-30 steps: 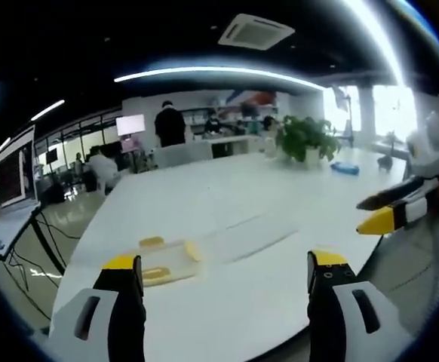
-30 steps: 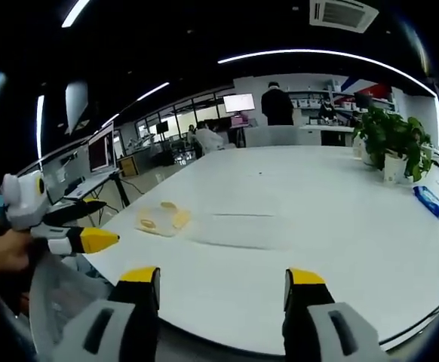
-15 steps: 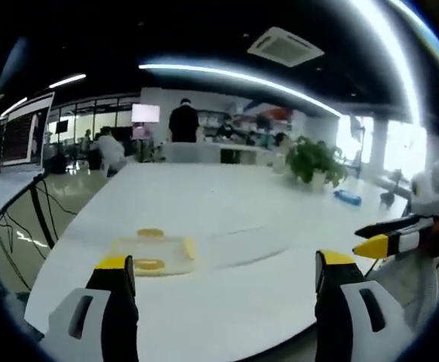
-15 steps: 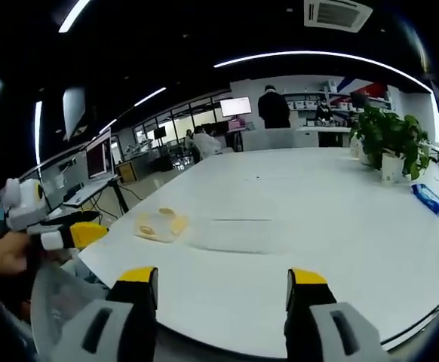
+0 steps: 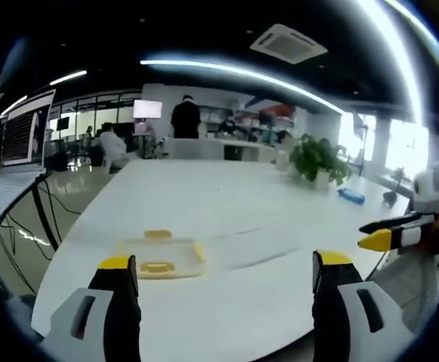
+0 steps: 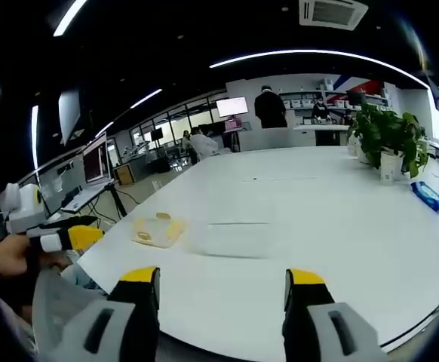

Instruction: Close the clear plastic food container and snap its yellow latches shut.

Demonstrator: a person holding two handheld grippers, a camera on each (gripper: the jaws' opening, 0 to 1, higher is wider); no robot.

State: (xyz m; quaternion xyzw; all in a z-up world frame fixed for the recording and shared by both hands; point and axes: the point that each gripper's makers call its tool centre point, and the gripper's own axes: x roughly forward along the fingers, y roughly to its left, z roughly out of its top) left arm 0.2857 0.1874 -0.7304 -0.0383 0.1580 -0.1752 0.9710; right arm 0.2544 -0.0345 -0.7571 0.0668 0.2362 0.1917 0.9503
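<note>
A clear plastic food container [image 5: 161, 257] with yellow latches lies open on the white table [image 5: 204, 204]; its clear lid [image 5: 253, 246] lies flat to its right. In the right gripper view the container [image 6: 155, 229] sits at the table's left side with the lid [image 6: 238, 238] beside it. My left gripper [image 5: 223, 268] is open, short of the table edge, with nothing between its jaws. My right gripper [image 6: 223, 280] is open too, held off the near edge. The right gripper [image 5: 397, 232] enters the left gripper view from the right; the left gripper [image 6: 65, 235] shows in the right gripper view, held by a hand.
A potted plant [image 6: 389, 139] and a blue packet [image 6: 428, 195] stand at the table's far right. A laptop on a stand [image 5: 12, 170] is left of the table. People [image 5: 185, 119] sit and stand at desks beyond the far end.
Both views have shifted a little with my hands. The container and lid lie where they were, and both grippers stay open.
</note>
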